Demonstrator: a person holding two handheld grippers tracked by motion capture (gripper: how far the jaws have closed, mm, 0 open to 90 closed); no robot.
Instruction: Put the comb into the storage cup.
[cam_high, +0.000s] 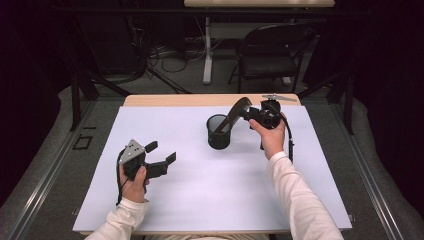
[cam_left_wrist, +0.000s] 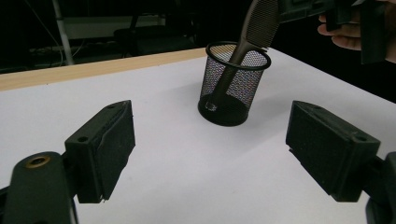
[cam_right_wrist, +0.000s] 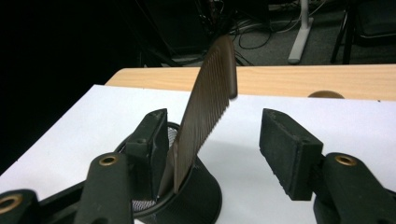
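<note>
A black mesh cup (cam_high: 219, 137) stands upright on the white sheet (cam_high: 200, 190) at centre right. A dark comb (cam_high: 234, 112) leans in it, handle end down and teeth end up toward the right. My right gripper (cam_high: 248, 114) is open at the comb's upper end. In the right gripper view the comb (cam_right_wrist: 210, 98) rises between the jaws of the right gripper (cam_right_wrist: 213, 116), close to the left jaw and well apart from the right one. My left gripper (cam_high: 161, 151) is held open and empty at the left. From the left gripper (cam_left_wrist: 211, 109) the cup (cam_left_wrist: 233, 93) and the comb (cam_left_wrist: 261, 21) lie ahead.
The white sheet covers a wooden table (cam_high: 200, 100), whose bare strip runs along the far edge. Beyond the table stand a black folding chair (cam_high: 270, 52) and a white table leg (cam_high: 207, 50), with cables on the floor.
</note>
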